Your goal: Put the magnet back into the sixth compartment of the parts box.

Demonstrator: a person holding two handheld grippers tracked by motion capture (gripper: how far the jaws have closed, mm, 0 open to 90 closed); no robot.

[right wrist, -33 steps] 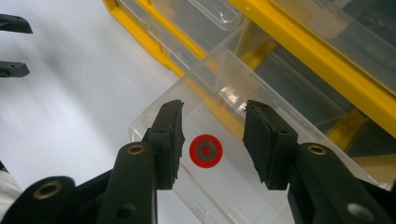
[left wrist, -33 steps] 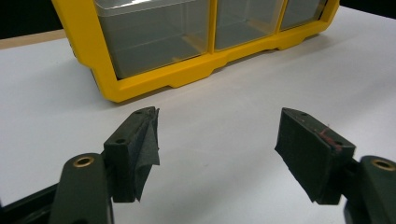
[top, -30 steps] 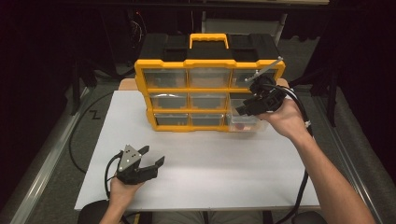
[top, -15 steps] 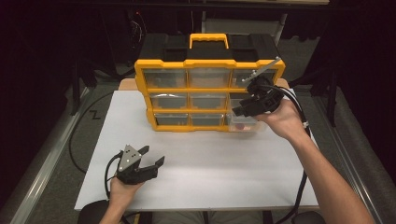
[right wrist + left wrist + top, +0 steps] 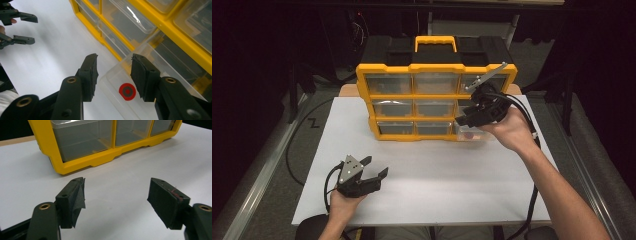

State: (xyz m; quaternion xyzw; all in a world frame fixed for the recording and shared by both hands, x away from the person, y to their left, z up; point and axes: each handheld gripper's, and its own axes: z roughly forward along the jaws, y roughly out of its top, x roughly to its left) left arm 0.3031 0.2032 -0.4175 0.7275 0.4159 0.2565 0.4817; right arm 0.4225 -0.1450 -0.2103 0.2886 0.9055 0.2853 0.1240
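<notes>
Drawer (image 5: 140, 82) btwn right gripper (image 5: 113, 75) fingers (image 5: 91, 72)

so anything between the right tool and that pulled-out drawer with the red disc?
Nothing visible. The right tool hangs over the clear drawer, pulled out of the bottom right of the yellow organizer. Its jaws have just been opening and are apart, over the front wall. The red disc lies inside, uncovered.

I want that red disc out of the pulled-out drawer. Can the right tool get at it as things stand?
Probably yes. The right tool hovers just above the clear drawer, jaws apart with nothing between them, and the red disc lies uncovered on the drawer floor. Only the drawer's front wall is close.
</notes>
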